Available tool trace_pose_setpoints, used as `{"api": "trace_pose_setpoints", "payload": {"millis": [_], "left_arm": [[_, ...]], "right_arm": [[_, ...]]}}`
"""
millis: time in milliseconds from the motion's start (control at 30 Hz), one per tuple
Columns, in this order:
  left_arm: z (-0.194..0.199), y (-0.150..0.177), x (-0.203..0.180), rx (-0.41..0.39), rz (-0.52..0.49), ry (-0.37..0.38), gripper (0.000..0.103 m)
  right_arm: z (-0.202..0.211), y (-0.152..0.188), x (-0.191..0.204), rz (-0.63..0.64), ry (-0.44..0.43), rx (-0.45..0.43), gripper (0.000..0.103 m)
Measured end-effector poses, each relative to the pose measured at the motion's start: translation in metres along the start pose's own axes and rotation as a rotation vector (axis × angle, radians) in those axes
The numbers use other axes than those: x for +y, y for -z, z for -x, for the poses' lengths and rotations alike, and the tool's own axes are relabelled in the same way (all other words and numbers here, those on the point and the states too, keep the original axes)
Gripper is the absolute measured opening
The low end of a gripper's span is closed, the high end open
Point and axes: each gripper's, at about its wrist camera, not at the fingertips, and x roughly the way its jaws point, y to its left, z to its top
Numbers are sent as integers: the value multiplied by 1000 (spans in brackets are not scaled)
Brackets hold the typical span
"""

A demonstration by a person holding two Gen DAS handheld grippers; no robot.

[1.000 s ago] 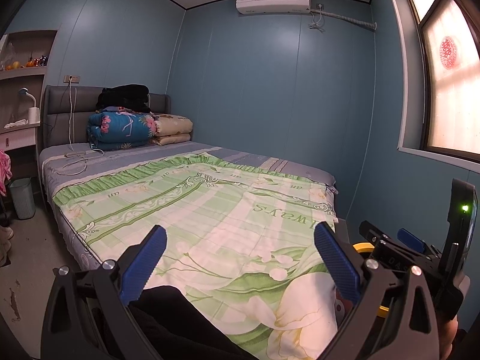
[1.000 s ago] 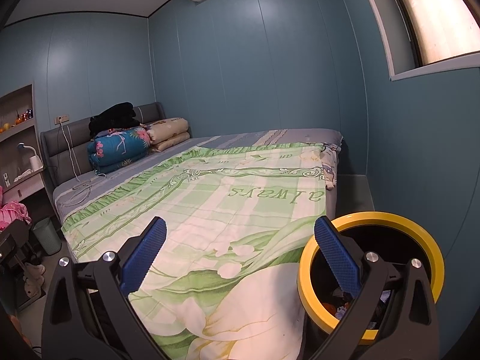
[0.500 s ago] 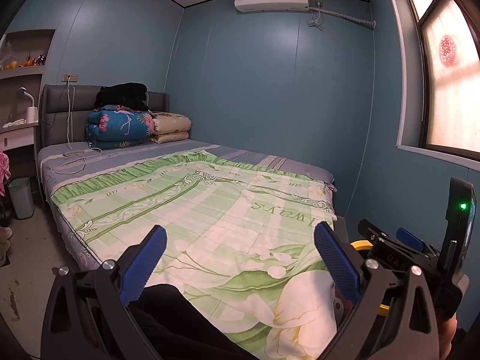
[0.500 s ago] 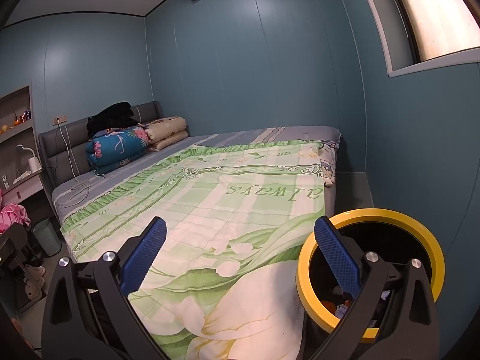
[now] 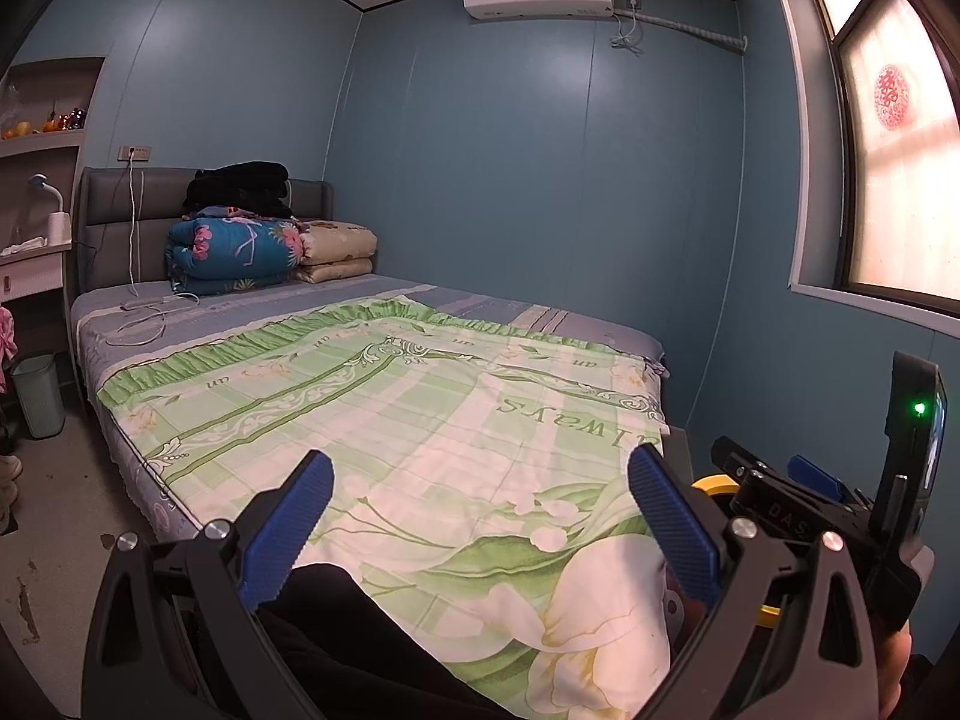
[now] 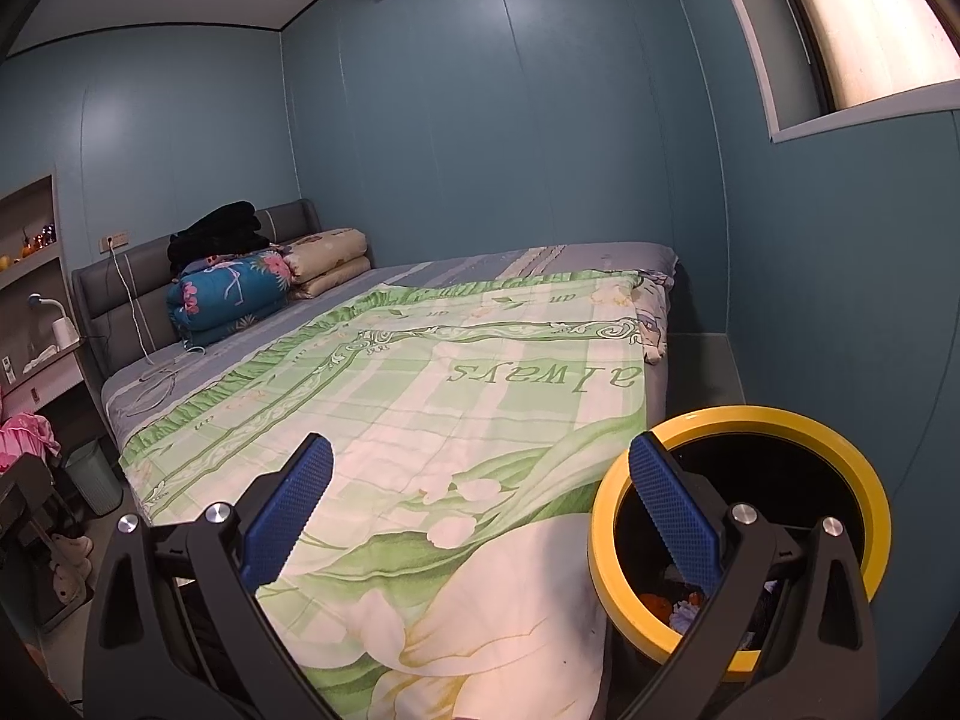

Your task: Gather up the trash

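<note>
Right wrist view showed the right gripper [image 6: 480, 516] spread wide, empty, a yellow-rimmed bin [image 6: 738, 420] at lower right, seemingly holding scraps; left gripper [image 5: 480, 522] likewise gaped empty above the bedspread [image 5: 420, 396].

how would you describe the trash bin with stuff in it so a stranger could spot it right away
Start at the bed with the green floral quilt and go to its foot corner on the window side. The trash bin stands on the floor there, right against the bed, under the right gripper. Its thick yellow rim around a black inside sets it apart from the pale green bin beside the headboard.
</note>
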Motion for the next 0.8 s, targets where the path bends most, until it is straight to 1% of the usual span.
{"api": "trace_pose_setpoints", "payload": {"millis": [800], "left_arm": [[-6, 4, -3, 19, -12, 15, 95]], "right_arm": [[-4, 2, -4, -16, 3, 17, 95]]}}
